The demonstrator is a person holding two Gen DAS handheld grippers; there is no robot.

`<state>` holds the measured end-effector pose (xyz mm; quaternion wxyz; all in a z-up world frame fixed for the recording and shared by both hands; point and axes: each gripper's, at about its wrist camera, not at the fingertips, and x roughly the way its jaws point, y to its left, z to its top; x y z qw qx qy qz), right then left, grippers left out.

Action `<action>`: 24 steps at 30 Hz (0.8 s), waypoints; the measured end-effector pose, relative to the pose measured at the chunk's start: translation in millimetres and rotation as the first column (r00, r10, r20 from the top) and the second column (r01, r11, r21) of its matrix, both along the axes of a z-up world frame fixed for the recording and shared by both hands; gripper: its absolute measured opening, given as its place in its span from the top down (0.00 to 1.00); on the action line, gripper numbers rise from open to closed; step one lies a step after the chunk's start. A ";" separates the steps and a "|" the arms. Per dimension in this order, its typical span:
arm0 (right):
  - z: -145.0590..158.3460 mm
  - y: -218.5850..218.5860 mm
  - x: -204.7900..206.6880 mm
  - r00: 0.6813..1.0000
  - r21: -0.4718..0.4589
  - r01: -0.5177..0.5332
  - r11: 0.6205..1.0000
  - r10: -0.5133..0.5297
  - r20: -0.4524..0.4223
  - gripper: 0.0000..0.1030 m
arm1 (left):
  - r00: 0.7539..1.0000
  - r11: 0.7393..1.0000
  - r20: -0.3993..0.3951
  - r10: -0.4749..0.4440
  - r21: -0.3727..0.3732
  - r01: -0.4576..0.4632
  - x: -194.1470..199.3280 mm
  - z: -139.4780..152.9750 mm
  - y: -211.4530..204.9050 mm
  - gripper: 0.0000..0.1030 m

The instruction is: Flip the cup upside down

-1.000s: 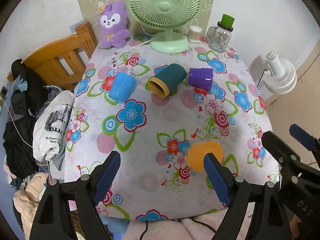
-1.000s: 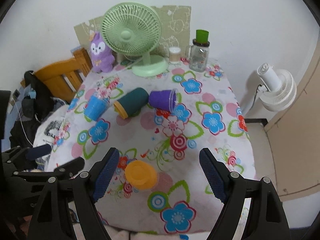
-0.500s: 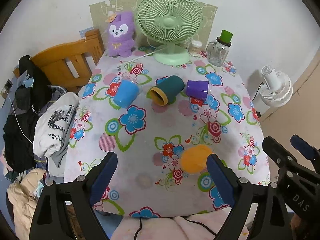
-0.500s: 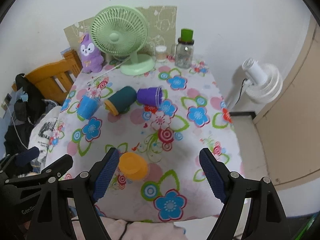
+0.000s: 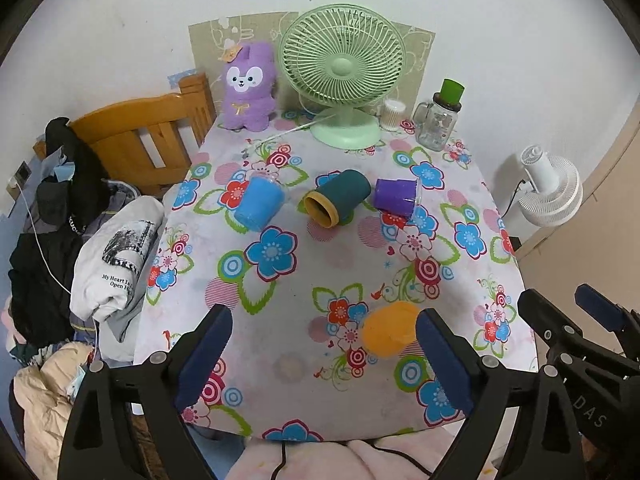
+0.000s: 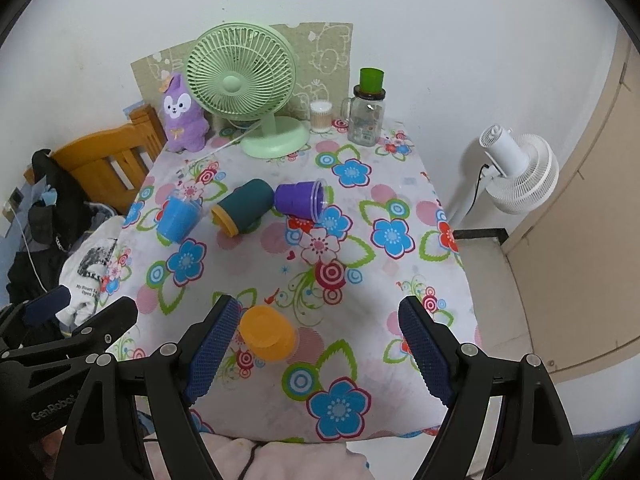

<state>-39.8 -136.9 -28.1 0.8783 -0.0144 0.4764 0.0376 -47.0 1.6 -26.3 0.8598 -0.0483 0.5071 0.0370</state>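
Both handheld grippers now sit farther back from the floral-covered table than a second ago, so more of the room shows around it, while the cups lie where they lay. An orange plastic cup (image 5: 390,330) (image 6: 268,333) stands upside down, base up, near the front edge of the table (image 5: 280,292) (image 6: 384,276). In the right wrist view it is just beside the inner face of the right gripper's (image 6: 320,350) left-hand finger, low between the two fingers but well off centre; the jaws stand wide apart and grasp nothing. In the left wrist view the same cup sits just inside the right-hand finger of the left gripper (image 5: 324,354), which is likewise spread and empty.

Farther back, three cups lie on their sides in a row: a blue plastic cup (image 5: 259,205) (image 6: 178,216), a dark teal cup with a yellow rim (image 5: 337,197) (image 6: 241,207) whose mouth faces the camera, and a purple plastic cup (image 5: 396,197) (image 6: 298,199), the last two close together. At the wall end stand a pale green desk fan (image 5: 342,80) (image 6: 242,84), a purple plush rabbit (image 5: 247,86) (image 6: 182,114), a small jar of cotton swabs (image 5: 392,114) (image 6: 321,116) and a glass mug-jar with a green top (image 5: 439,120) (image 6: 367,112). A white floor fan (image 5: 550,190) (image 6: 518,172) stands right of the table; a wooden chair (image 5: 140,140) (image 6: 104,162) and heaped clothes (image 5: 80,240) lie left.
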 end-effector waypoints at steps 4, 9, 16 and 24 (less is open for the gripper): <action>-2.1 -1.2 -0.3 1.000 0.001 0.019 1.000 -0.019 -0.017 0.18 | 1.000 1.000 0.017 0.000 0.005 0.000 -0.1 3.6 -2.0 0.03; -1.1 -1.3 -1.4 1.000 -0.002 0.022 1.000 -0.022 -0.013 0.18 | 1.000 1.000 0.023 0.004 0.003 -0.004 -1.3 5.4 -1.0 0.00; -1.0 -0.5 -2.5 1.000 -0.002 0.020 1.000 -0.020 -0.016 0.18 | 1.000 1.000 0.014 0.012 0.005 -0.013 -2.4 4.5 1.2 0.00; -1.3 -0.2 -2.5 1.000 -0.001 0.022 1.000 -0.022 -0.016 0.18 | 1.000 1.000 0.007 0.017 0.001 -0.017 -2.7 3.0 2.0 0.00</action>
